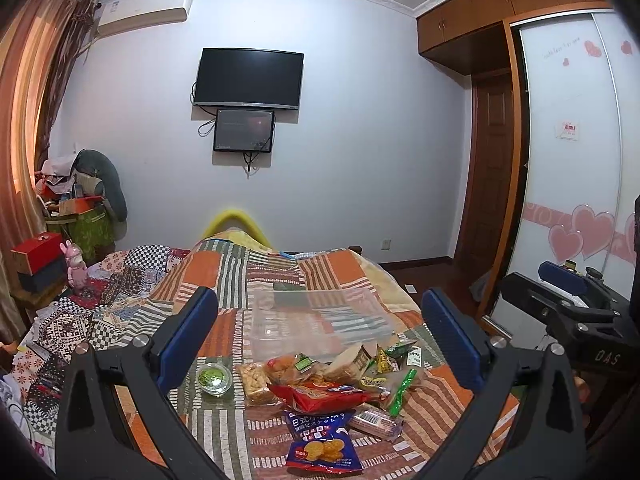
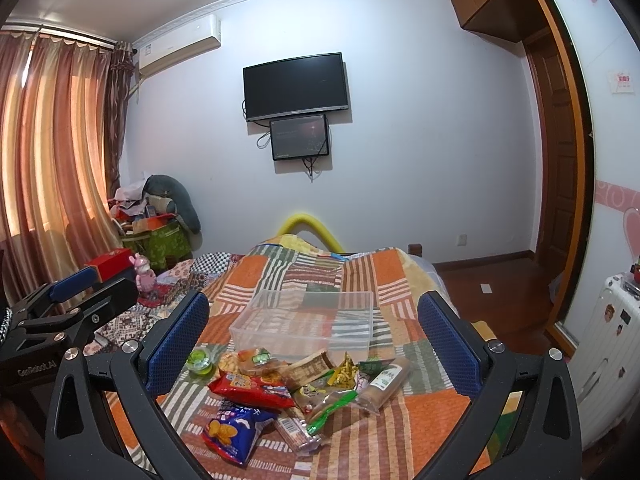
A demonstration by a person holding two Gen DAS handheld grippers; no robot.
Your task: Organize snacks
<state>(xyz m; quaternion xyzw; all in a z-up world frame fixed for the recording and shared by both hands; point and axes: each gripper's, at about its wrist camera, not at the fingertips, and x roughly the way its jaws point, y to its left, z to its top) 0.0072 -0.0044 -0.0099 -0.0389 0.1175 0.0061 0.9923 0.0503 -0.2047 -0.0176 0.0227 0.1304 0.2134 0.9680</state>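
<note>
Two grippers are hovering wide open and empty over a patchwork bed (image 1: 224, 280): left gripper (image 1: 320, 336), right gripper (image 2: 316, 336). Snacks (image 1: 320, 384) are lying piled near the clear bin (image 2: 304, 320), which is sitting just beyond them. Most labels are proving unreadable. Only the right view is showing a white suitcase (image 2: 612, 328) at far right.

"DAS" stands on the right hand-held gripper (image 1: 568, 280), "GenRobot.AI" on the left hand-held gripper (image 2: 72, 280), and Japanese lettering, "日式小圆饼", on the blue biscuit bag (image 1: 320, 436).
</note>
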